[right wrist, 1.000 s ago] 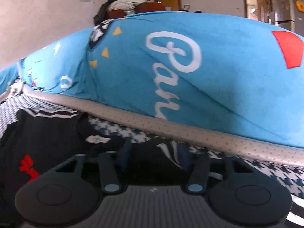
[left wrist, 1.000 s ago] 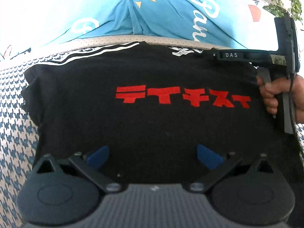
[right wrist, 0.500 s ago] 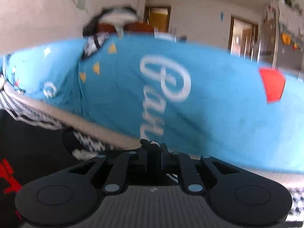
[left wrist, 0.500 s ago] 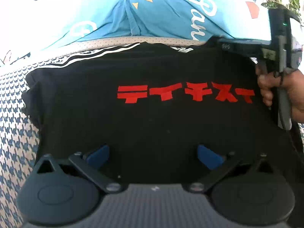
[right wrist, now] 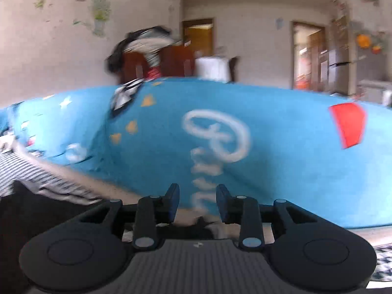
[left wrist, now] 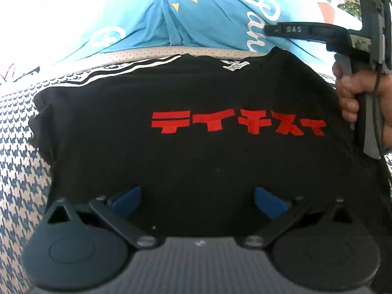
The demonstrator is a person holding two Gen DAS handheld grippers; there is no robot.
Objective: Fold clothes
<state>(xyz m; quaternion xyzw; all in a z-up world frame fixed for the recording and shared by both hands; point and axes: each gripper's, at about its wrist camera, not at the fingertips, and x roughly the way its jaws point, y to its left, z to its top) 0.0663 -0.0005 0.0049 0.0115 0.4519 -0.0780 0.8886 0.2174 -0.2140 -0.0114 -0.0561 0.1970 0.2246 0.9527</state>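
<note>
Left wrist view: black shirt [left wrist: 196,112] lies flat on the houndstooth-covered bed [left wrist: 17,147], against its far edge. Left gripper [left wrist: 197,199] hovers over the near hem, fingers spread, released. Right wrist view: right gripper [right wrist: 198,202] off the shirt's far right corner, fingers opening, nothing between them.

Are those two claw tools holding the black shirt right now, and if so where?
No. The left gripper hangs wide open over the black shirt. The right gripper is opening with nothing between its pads, up near the shirt's collar.
</note>
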